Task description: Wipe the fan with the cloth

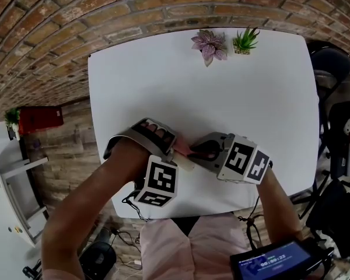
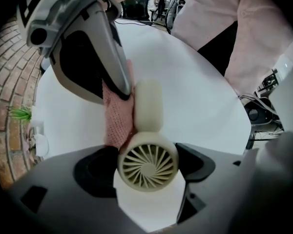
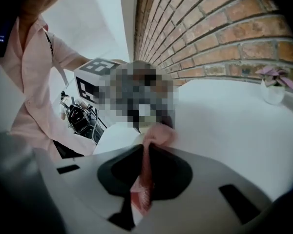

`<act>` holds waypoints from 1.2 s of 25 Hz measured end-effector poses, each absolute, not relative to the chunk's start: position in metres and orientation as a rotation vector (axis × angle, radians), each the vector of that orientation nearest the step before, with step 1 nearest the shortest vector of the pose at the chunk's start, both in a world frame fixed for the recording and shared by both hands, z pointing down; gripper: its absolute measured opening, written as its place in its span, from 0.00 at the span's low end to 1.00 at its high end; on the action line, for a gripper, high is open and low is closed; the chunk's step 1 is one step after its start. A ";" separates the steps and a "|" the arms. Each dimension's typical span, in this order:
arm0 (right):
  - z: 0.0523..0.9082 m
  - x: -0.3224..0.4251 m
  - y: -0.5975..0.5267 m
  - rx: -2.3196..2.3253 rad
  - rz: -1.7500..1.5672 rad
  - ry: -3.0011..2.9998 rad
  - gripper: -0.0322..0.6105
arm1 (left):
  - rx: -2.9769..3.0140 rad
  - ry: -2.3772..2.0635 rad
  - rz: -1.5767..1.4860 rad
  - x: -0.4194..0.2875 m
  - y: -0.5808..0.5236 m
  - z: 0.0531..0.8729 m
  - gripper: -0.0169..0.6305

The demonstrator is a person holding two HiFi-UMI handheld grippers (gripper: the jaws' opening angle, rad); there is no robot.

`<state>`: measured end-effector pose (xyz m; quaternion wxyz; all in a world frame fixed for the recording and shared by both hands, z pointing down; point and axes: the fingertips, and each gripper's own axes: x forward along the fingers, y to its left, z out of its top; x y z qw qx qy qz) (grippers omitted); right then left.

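the left gripper (image 2: 147, 172) has its jaws clamped on the round grille head of the small cream fan (image 2: 149, 108), one jaw on each side, so the handle sticks out away from it and is free to be rubbed. the fan sits over the near part of the white table (image 1: 251, 98), between the two grippers and close to the person; whether it touches the table i cannot tell. the right gripper (image 3: 145, 172) has its jaws pinched together on the pink cloth (image 2: 116, 123), with a bunched fold poking past the tips. that fold is pressed against the left side of the handle, so the wiping looks under way. two little potted plants (image 1: 209, 44) stand at the far edge, well apart from the work.
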<state>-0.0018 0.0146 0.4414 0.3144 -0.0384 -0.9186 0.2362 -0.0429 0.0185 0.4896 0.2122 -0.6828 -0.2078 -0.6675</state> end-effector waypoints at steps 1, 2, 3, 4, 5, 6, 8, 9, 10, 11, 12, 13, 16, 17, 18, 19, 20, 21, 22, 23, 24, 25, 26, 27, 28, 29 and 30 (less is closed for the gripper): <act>0.441 -0.003 0.015 -0.113 0.612 -2.423 0.11 | -1.894 -0.580 -1.855 -0.043 0.018 0.490 0.60; 0.441 -0.003 0.015 -0.125 0.606 -2.424 0.11 | -1.892 -0.582 -1.857 -0.043 0.018 0.490 0.60; 0.441 -0.004 0.016 -0.136 0.604 -2.424 0.11 | -1.891 -0.583 -1.858 -0.044 0.018 0.490 0.60; 0.441 -0.003 0.017 -0.148 0.606 -2.424 0.11 | -1.891 -0.584 -1.860 -0.044 0.018 0.490 0.60; 0.440 -0.002 0.018 -0.158 0.610 -2.423 0.11 | -1.892 -0.583 -1.862 -0.043 0.018 0.490 0.60; 0.440 -0.001 0.019 -0.163 0.616 -2.422 0.11 | -1.894 -0.582 -1.863 -0.043 0.018 0.491 0.60; 0.440 0.004 0.021 -0.160 0.636 -2.422 0.11 | -1.900 -0.579 -1.865 -0.043 0.017 0.491 0.60; 0.440 0.006 0.022 -0.152 0.649 -2.422 0.11 | -1.906 -0.575 -1.867 -0.043 0.017 0.491 0.60; 0.441 0.009 0.023 -0.143 0.663 -2.423 0.11 | -1.913 -0.570 -1.869 -0.043 0.017 0.491 0.60; 0.442 0.012 0.024 -0.132 0.679 -2.424 0.11 | -1.921 -0.564 -1.872 -0.043 0.017 0.491 0.60; 0.442 0.015 0.025 -0.120 0.695 -2.425 0.11 | -1.931 -0.556 -1.874 -0.044 0.016 0.491 0.60; 0.443 0.018 0.027 -0.107 0.710 -2.426 0.11 | -1.942 -0.549 -1.878 -0.044 0.016 0.490 0.60; 0.444 0.026 0.033 -0.075 0.749 -2.427 0.11 | -1.972 -0.530 -1.889 -0.045 0.014 0.490 0.60; 0.444 0.027 0.035 -0.068 0.760 -2.428 0.11 | -1.980 -0.525 -1.893 -0.046 0.014 0.490 0.60; 0.444 0.028 0.038 -0.061 0.770 -2.429 0.11 | -1.987 -0.521 -1.897 -0.046 0.013 0.491 0.60; 0.444 0.029 0.042 -0.055 0.780 -2.432 0.11 | -1.993 -0.518 -1.902 -0.046 0.013 0.491 0.60; 0.444 0.029 0.045 -0.049 0.790 -2.435 0.11 | -1.998 -0.515 -1.905 -0.046 0.012 0.491 0.60; 0.443 0.029 0.048 -0.042 0.801 -2.438 0.11 | -2.001 -0.513 -1.907 -0.046 0.012 0.491 0.60; 0.443 0.028 0.052 -0.036 0.811 -2.443 0.11 | -2.002 -0.510 -1.910 -0.046 0.012 0.491 0.60; 0.442 0.027 0.055 -0.030 0.821 -2.446 0.11 | -2.005 -0.506 -1.913 -0.046 0.011 0.491 0.60; 0.442 0.025 0.059 -0.026 0.830 -2.447 0.11 | -2.010 -0.499 -1.916 -0.046 0.011 0.491 0.60; 0.442 0.023 0.063 -0.026 0.839 -2.448 0.11 | -2.019 -0.491 -1.922 -0.047 0.011 0.491 0.60; 0.441 0.020 0.068 -0.031 0.846 -2.448 0.11 | -2.029 -0.480 -1.928 -0.047 0.010 0.491 0.60; 0.441 0.017 0.073 -0.036 0.852 -2.448 0.11 | -2.040 -0.468 -1.935 -0.048 0.010 0.491 0.60; 0.440 0.015 0.078 -0.039 0.858 -2.449 0.11 | -2.053 -0.455 -1.941 -0.049 0.009 0.492 0.60; 0.439 0.012 0.082 -0.036 0.863 -2.453 0.11 | -2.069 -0.439 -1.945 -0.050 0.008 0.492 0.60; 0.438 0.010 0.084 -0.025 0.869 -2.460 0.11 | -2.087 -0.421 -1.946 -0.051 0.007 0.492 0.60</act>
